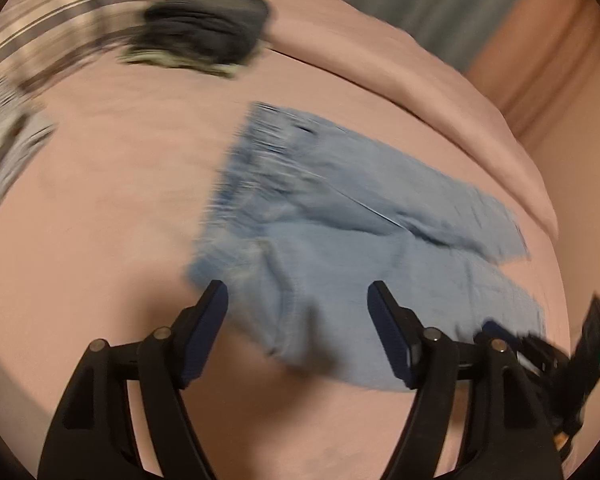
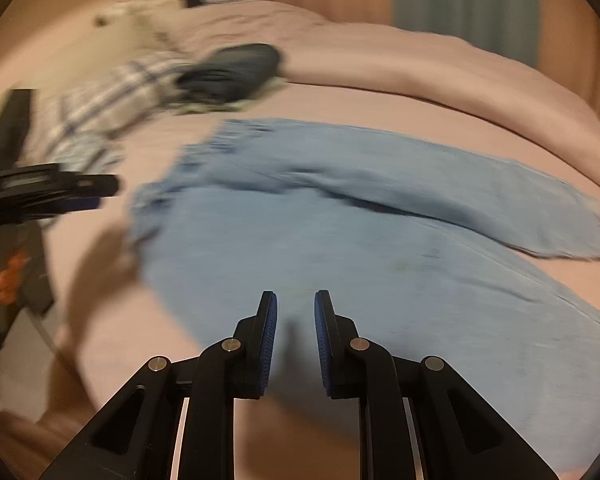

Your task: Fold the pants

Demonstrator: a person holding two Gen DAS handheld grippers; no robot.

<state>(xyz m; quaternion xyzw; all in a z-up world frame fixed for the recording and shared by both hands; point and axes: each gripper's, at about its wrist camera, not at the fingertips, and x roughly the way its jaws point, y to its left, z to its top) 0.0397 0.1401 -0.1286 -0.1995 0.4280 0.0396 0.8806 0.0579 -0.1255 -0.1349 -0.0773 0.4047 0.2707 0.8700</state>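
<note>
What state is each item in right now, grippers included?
Light blue denim pants: spread flat on the pink bedsheet, legs apart, unfolded.
Left gripper: open wide, over the pants' near edge, holding nothing.
Right gripper: narrowly open, over the pants, holding nothing.
Dark folded garment: stacked at the far side.
Plaid cloth: crumpled, beside the dark garment.

Both wrist views look closely down (blurred) at the pants (image 1: 340, 216) (image 2: 360, 220), sharing them.

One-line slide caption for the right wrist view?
Right gripper, jaws narrowly apart, above light blue pants spread on a pink bed; left gripper at left.
</note>
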